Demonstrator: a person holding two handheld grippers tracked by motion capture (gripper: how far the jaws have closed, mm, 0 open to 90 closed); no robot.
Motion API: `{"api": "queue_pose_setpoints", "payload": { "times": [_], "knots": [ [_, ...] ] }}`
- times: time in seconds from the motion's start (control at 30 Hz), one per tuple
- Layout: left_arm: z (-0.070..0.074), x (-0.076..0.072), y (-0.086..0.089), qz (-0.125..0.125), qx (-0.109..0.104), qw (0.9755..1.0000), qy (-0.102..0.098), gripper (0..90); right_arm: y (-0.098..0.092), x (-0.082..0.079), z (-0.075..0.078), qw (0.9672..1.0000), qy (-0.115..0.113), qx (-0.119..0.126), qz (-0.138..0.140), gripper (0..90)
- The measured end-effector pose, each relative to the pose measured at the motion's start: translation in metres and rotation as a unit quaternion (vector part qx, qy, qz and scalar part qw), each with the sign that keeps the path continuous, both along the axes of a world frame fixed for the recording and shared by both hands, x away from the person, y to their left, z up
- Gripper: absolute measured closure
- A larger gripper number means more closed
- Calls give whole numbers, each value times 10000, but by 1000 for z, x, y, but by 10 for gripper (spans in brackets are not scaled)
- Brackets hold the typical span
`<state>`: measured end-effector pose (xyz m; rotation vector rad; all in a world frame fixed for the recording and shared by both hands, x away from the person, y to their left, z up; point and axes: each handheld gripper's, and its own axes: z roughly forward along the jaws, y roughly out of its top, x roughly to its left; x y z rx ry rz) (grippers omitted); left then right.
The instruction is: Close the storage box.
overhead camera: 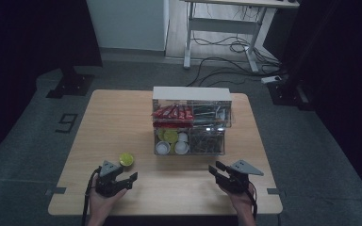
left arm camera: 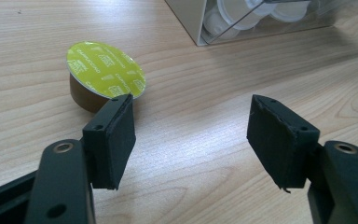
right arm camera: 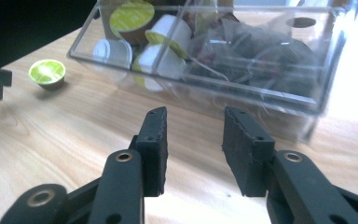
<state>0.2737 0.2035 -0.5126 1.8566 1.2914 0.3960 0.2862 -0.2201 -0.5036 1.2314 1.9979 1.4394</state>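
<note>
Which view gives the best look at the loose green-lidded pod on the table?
The left gripper view: the pod sits close and sharp, its lid print visible, just beyond the left gripper. The high view shows it as a small disc; the right gripper view shows it small and far off.

Looks like a lab/office recording bay: black curtains (overhead camera: 23, 37) both sides, grey floor, height-adjustable desk (overhead camera: 226, 33) behind with loose cables (overhead camera: 226, 52) and power strip (overhead camera: 274, 79), tape marks at wooden table (overhead camera: 122, 117) corners.

High view overhead, facing forward; gripper views low, close; all share capsule (overhead camera: 126, 159), organizer (overhead camera: 191, 123).
</note>
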Motion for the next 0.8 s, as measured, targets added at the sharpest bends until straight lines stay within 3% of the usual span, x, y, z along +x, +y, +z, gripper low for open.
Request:
{"api": "queue_pose_setpoints", "payload": {
  "times": [0.17, 0.37, 0.47, 0.8],
  "knots": [
    [-1, -1, -2, -31, 17, 10000, 2, 327, -15, -11, -11, 9999, 66, -127, -30, 561],
    [-3, -1, -6, -95, 51, 9999, 43, 328, -28, -14, -32, 9987, 357, -371, -24, 553],
    [-5, -1, -8, -114, 72, 9999, 69, 328, -30, -11, -35, 9986, 427, -288, -65, 550],
    [-8, -1, -9, -157, 124, 9997, 116, 327, -25, -8, -37, 9982, 400, -435, -18, 526]
  ]
}}
